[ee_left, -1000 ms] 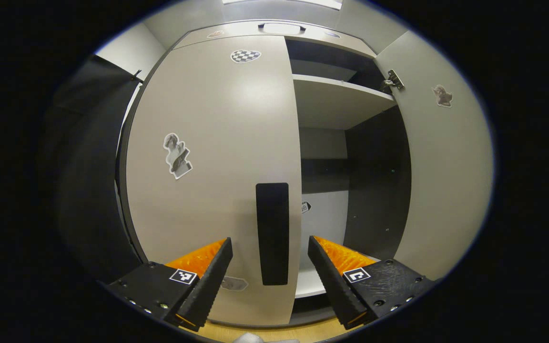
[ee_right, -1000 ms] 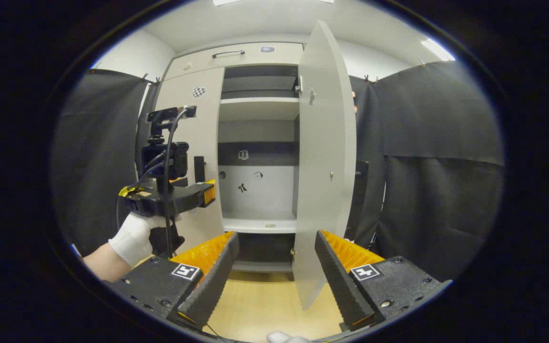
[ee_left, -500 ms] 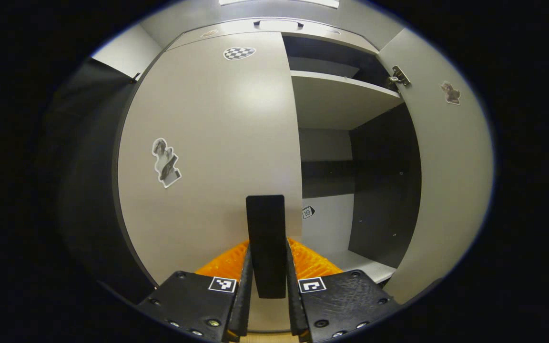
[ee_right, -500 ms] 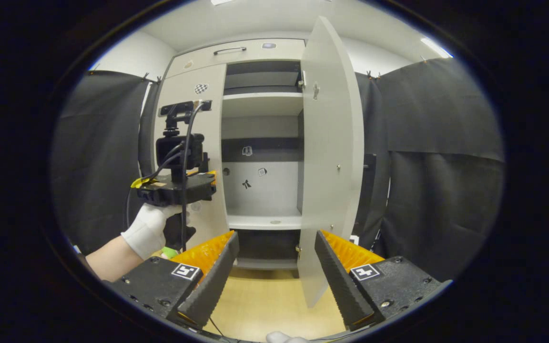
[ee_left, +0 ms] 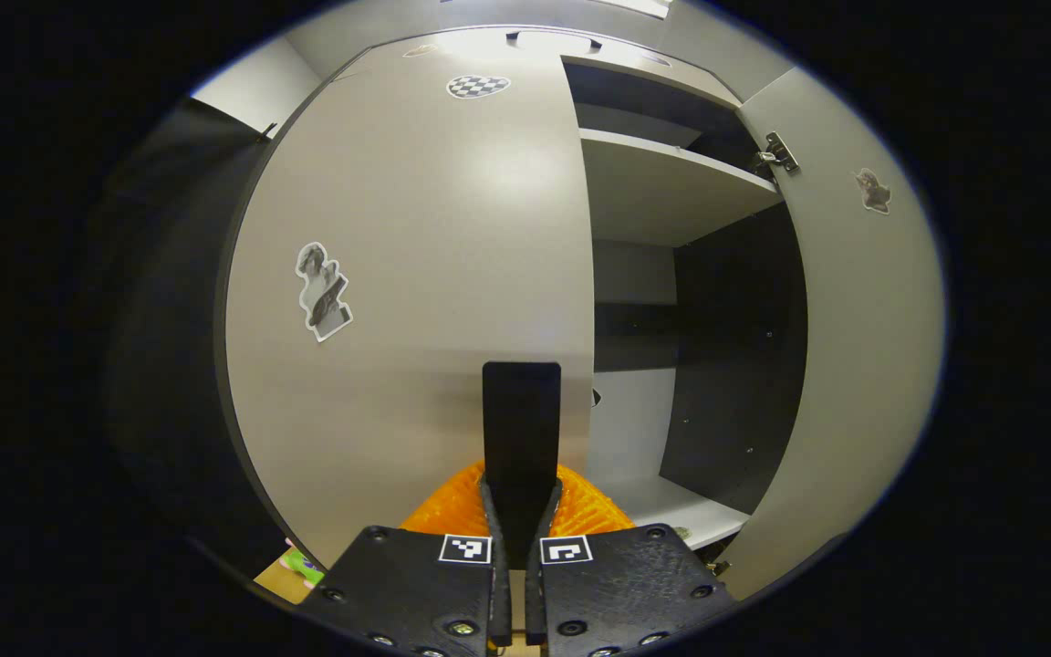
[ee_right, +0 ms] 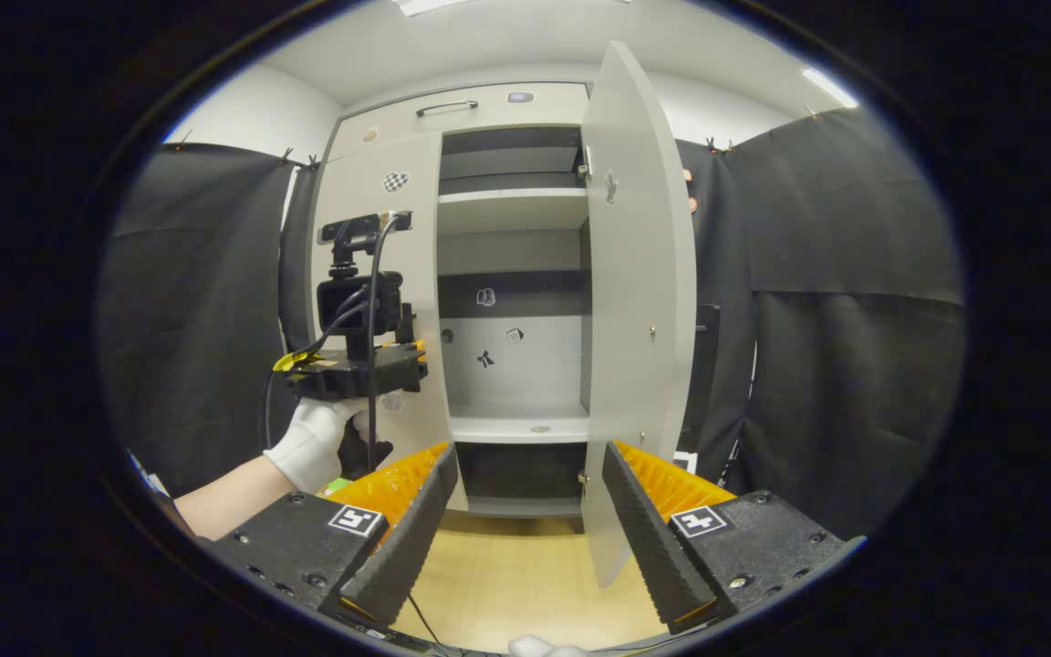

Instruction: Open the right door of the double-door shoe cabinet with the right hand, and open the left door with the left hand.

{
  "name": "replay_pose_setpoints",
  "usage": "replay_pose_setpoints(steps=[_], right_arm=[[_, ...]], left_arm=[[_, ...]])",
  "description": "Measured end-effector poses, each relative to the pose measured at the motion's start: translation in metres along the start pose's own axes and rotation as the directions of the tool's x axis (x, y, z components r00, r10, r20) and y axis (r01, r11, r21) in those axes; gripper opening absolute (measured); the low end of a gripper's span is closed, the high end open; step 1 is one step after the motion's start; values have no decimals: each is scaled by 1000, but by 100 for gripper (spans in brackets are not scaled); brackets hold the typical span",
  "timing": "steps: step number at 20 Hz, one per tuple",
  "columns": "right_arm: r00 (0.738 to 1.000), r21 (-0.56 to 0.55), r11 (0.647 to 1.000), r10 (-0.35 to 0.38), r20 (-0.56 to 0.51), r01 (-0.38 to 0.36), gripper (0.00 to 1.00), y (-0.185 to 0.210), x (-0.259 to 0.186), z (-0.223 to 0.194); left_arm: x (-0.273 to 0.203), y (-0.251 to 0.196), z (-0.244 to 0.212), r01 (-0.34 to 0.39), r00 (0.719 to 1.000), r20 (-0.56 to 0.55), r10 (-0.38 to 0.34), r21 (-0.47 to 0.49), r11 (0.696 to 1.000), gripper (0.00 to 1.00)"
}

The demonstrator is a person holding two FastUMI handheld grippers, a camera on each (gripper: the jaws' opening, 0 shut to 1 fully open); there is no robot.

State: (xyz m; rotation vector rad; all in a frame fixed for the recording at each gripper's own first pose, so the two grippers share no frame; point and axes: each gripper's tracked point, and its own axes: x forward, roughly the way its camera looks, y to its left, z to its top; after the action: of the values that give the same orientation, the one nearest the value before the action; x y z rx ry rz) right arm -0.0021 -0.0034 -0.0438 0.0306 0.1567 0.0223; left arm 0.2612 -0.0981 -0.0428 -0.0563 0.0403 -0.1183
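Observation:
The pale shoe cabinet's left door (ee_left: 416, 274) carries a black vertical handle (ee_left: 521, 420). My left gripper (ee_left: 522, 497) is shut on the lower part of that handle. The right door (ee_left: 854, 347) stands swung wide open, baring the shelves (ee_left: 662, 182). In the right gripper view, the left door (ee_right: 370, 237) looks shut or barely ajar. There the left gripper (ee_right: 370, 370) is at the door, held by a white-gloved hand (ee_right: 311, 443). My right gripper (ee_right: 530, 474) is open and holds nothing, back from the cabinet, facing the edge of the open right door (ee_right: 639, 301).
Black cloth walls (ee_right: 845, 319) hang on both sides of the cabinet. A drawer front with a handle (ee_right: 446, 107) sits above the doors. Light wooden floor (ee_right: 507, 584) lies before the cabinet. A small green thing (ee_left: 299, 562) lies on the floor at the lower left.
My left gripper went from open around the handle to shut tight on it and came closer to the door. The right gripper stayed open and hardly moved.

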Motion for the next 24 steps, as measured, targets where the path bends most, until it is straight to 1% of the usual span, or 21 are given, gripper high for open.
replay_pose_setpoints(steps=[4,11,19,24], right_arm=[[1000,2,1000,4,6,-4,99,-4,-9,1],[999,4,999,33,-1,-33,100,0,-21,-6],[995,5,995,97,-24,-97,99,31,-23,-18],[989,1,990,144,-36,-144,100,53,-24,-25]], left_arm=[[-13,0,1,12,1000,2,-12,-4,1000,5],[-46,8,-1,33,999,1,-33,3,999,5],[-92,30,1,74,997,6,-74,-4,997,5],[-124,52,2,64,998,11,-64,1,998,5]])
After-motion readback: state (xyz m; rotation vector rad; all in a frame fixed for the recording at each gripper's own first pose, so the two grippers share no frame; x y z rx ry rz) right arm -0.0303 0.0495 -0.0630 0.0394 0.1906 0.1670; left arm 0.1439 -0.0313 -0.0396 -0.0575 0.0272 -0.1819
